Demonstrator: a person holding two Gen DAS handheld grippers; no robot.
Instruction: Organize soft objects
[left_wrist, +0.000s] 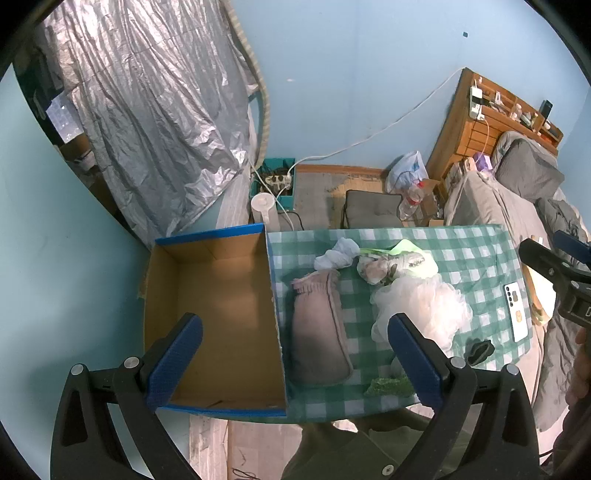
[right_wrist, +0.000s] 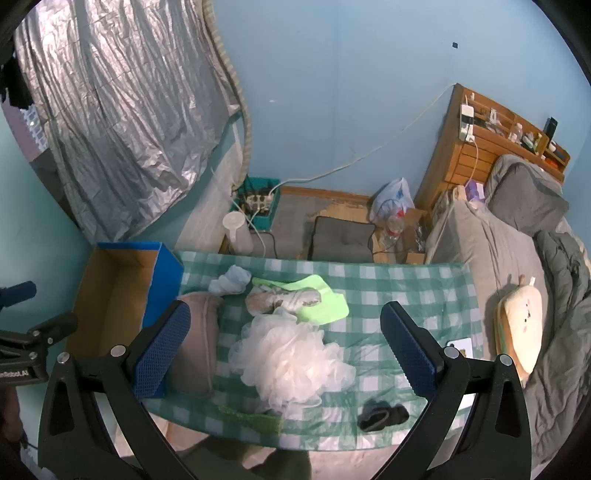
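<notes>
An open cardboard box (left_wrist: 221, 317) with blue edges stands at the left end of a green checked table (left_wrist: 461, 251). Beside it lie a pinkish knit pouch (left_wrist: 319, 325), a white mesh bath pouf (left_wrist: 424, 306), a pale blue cloth (left_wrist: 338, 254), a bright green cloth (right_wrist: 317, 299) under a patterned bundle (right_wrist: 280, 301), a dark sock (right_wrist: 382, 415) and a green scrap (left_wrist: 388, 386). My left gripper (left_wrist: 295, 362) is open and empty, above the box's right wall and the pouch. My right gripper (right_wrist: 284, 354) is open and empty above the pouf.
A white phone (left_wrist: 515, 312) lies at the table's right end. A bed with grey bedding (right_wrist: 509, 251) and a cream plush (right_wrist: 521, 328) stands to the right. Behind the table are a grey cushion (right_wrist: 341, 238), a teal crate with a power strip (right_wrist: 256, 205) and a silver cover (right_wrist: 110, 110).
</notes>
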